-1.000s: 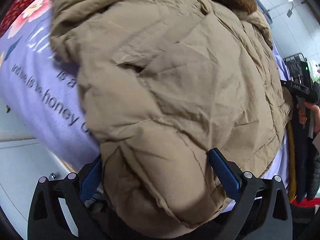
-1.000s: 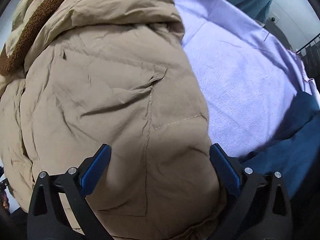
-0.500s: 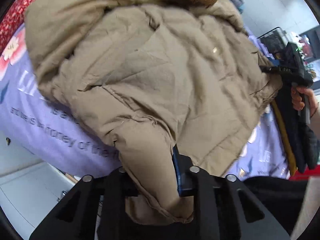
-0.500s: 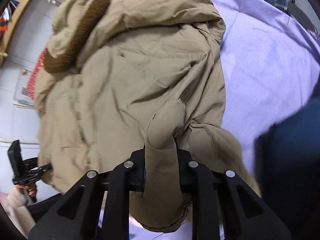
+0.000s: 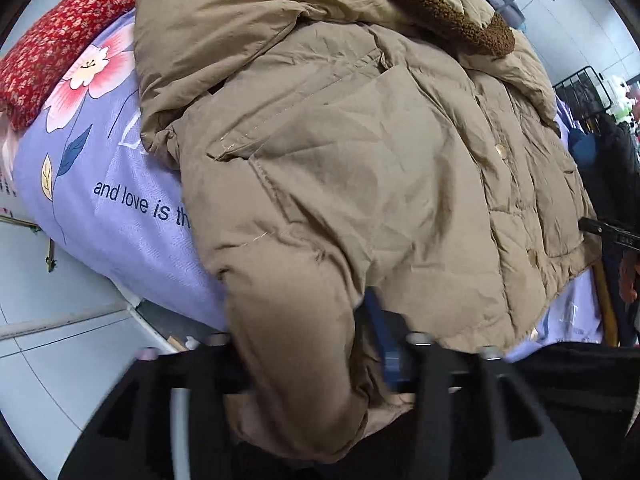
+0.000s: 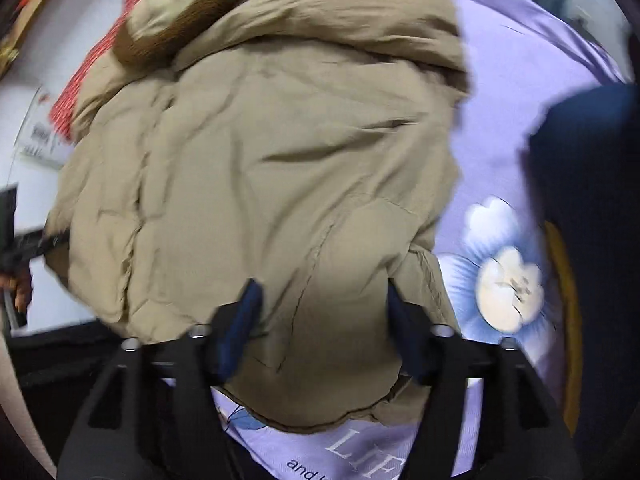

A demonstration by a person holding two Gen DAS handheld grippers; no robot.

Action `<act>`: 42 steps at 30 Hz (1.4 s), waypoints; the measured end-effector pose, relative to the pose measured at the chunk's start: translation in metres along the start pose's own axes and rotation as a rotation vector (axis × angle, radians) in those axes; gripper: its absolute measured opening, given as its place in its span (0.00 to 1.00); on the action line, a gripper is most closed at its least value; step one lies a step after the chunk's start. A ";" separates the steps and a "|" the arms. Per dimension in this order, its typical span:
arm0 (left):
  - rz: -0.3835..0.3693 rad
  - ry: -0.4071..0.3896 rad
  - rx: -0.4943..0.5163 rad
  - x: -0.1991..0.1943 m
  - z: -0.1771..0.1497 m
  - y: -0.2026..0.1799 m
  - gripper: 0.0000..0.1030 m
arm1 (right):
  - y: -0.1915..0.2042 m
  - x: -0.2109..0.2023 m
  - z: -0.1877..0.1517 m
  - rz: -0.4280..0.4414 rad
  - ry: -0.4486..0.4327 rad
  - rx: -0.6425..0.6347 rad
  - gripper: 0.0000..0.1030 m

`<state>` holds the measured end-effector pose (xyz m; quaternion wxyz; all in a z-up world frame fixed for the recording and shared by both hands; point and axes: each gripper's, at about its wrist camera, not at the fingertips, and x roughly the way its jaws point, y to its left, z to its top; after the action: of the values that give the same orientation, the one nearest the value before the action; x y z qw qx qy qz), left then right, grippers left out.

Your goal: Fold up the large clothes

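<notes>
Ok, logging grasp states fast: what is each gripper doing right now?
Left gripper: shut on the tan jacket hem.
Right gripper: fingers part-open, jacket fabric bunched between them; grip cannot be told.
</notes>
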<state>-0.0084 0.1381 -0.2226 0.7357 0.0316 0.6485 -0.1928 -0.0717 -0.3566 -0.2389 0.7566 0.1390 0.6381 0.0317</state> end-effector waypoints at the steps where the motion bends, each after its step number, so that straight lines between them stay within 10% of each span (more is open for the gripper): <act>1: 0.029 -0.023 -0.008 0.001 -0.002 -0.001 0.72 | -0.008 -0.003 -0.001 -0.023 -0.010 0.028 0.70; 4: 0.080 -0.074 -0.033 0.004 -0.008 0.001 0.87 | -0.033 -0.008 -0.005 -0.002 -0.025 0.123 0.75; 13: -0.028 -0.015 -0.122 0.024 -0.026 0.012 0.86 | -0.038 0.013 -0.044 0.122 0.086 0.117 0.81; 20: -0.040 0.023 -0.018 0.010 -0.024 -0.008 0.39 | -0.023 -0.004 -0.048 0.136 0.062 0.080 0.34; 24: -0.009 -0.004 0.044 -0.009 -0.015 -0.021 0.22 | 0.024 -0.008 -0.035 0.224 -0.009 0.105 0.22; 42: -0.152 -0.295 -0.067 -0.105 0.140 0.022 0.18 | 0.031 -0.104 0.132 0.456 -0.396 0.257 0.19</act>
<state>0.1214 0.1422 -0.1037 0.8070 -0.0710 0.5399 -0.2285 0.0420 -0.3727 -0.1121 0.8159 0.3759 0.4297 0.0918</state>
